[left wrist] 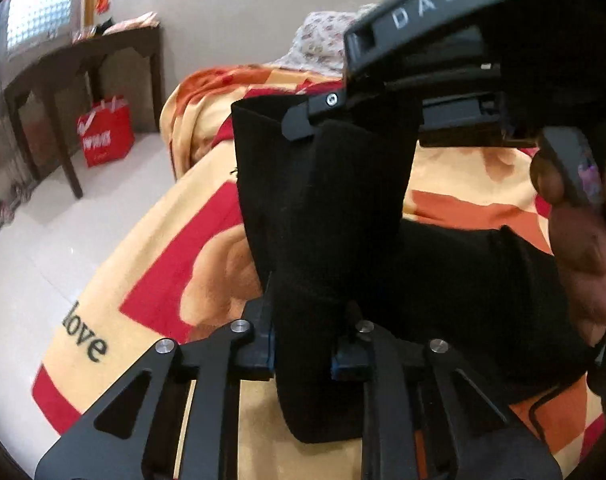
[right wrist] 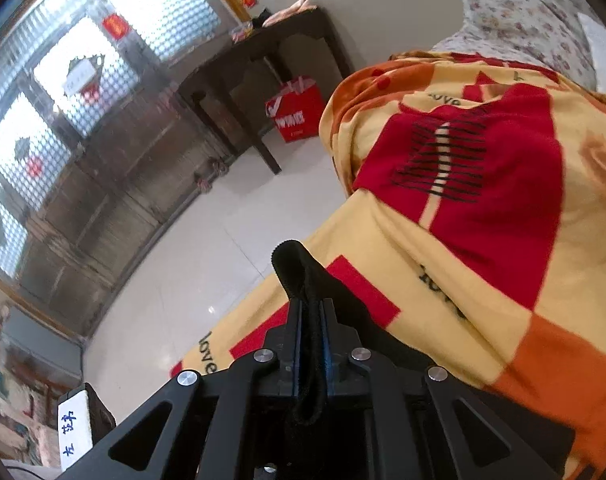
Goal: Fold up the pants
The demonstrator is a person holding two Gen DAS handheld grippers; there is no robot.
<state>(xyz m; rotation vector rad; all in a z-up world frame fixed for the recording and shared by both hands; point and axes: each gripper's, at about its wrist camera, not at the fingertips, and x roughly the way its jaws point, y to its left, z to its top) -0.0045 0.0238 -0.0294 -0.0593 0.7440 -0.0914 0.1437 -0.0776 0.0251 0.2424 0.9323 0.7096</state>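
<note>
Black fabric fills the middle of the left wrist view: the pants hang lifted above the bed, which is covered by a blanket in yellow, red and orange printed with the word "love". The left gripper, at 6 o'clock in its own view, has its fingers clamped on a thick fold of the pants. The right gripper reaches in from 1 o'clock in that view and pinches the upper edge of the same cloth, with the person's right hand visible at 3 o'clock. Seen from the right wrist camera, the right gripper has its fingers pressed tight on a narrow ridge of the pants, whose hem pokes up past the fingertips. At 11 o'clock in both views a dark desk stands against the wall, with a red shopping bag on the floor beneath it. A floral pillow lies at 1 o'clock at the far end of the bed.
</note>
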